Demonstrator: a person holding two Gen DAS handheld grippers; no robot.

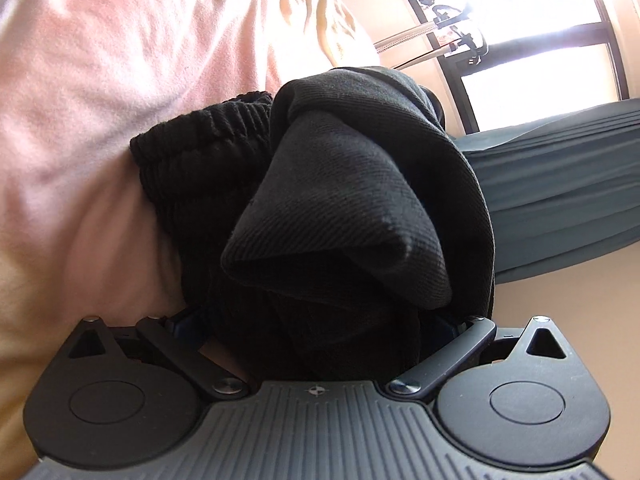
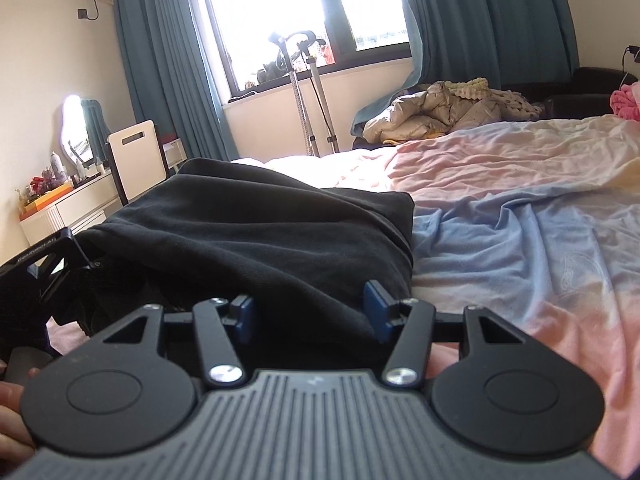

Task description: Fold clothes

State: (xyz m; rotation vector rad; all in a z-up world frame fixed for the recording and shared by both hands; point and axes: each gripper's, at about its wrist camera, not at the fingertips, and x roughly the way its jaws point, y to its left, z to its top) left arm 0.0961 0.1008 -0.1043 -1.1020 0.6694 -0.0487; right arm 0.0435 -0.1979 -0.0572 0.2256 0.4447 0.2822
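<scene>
A black garment [image 2: 248,232] lies bunched on the bed's pink and blue sheet [image 2: 520,220]. In the left wrist view it fills the centre as thick folds [image 1: 340,200] with a ribbed elastic band [image 1: 208,140] at the left. My left gripper [image 1: 316,320] stands wide open with the black cloth piled between its blue pads; most of each pad is hidden. My right gripper [image 2: 310,316] is open too, its blue pads [image 2: 378,308] on either side of the garment's near edge. The left gripper's body [image 2: 36,272] shows at the left of the right wrist view.
A pile of beige bedding [image 2: 444,112] lies at the bed's far end. A white desk [image 2: 72,204] and chair [image 2: 140,156] stand at the left. A garment steamer stand [image 2: 312,92] is by the window, with blue curtains [image 2: 480,20] on both sides.
</scene>
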